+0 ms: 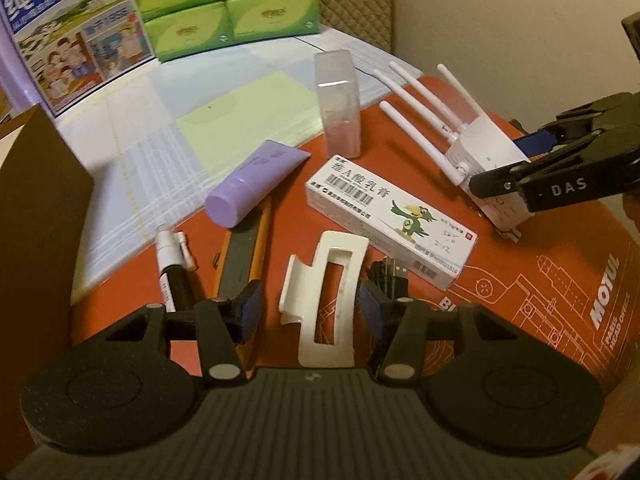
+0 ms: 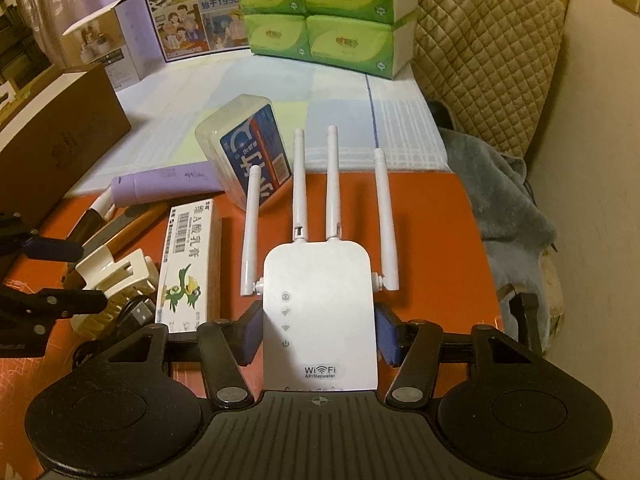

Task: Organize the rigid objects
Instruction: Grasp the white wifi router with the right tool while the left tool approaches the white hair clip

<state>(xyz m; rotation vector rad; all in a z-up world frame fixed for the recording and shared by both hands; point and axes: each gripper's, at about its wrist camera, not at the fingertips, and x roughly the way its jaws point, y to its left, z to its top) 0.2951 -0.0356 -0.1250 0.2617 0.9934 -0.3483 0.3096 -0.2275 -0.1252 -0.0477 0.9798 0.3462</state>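
My right gripper [image 2: 318, 332] is shut on a white WiFi repeater [image 2: 320, 320] with several antennas, its blue pads against both sides; the left wrist view shows it [image 1: 486, 160] at the right, held by that gripper [image 1: 520, 168]. My left gripper [image 1: 310, 308] is open around a white hair claw clip [image 1: 324, 292] lying on the orange mat [image 1: 520, 280]; the pads stand apart from it. Nearby lie a white ointment box [image 1: 388, 216], a purple tube [image 1: 252, 184], a black-and-white pen [image 1: 174, 272], an orange-edged dark strip [image 1: 242, 256] and a black USB cable [image 1: 388, 276].
A clear plastic case [image 1: 340, 104] stands behind the ointment box. Green tissue packs [image 1: 224, 4] and a milk carton box [image 1: 68, 40] stand at the back. A brown cardboard box [image 1: 36, 208] is at the left. A quilted cushion [image 2: 488, 60] and grey cloth [image 2: 500, 200] lie right.
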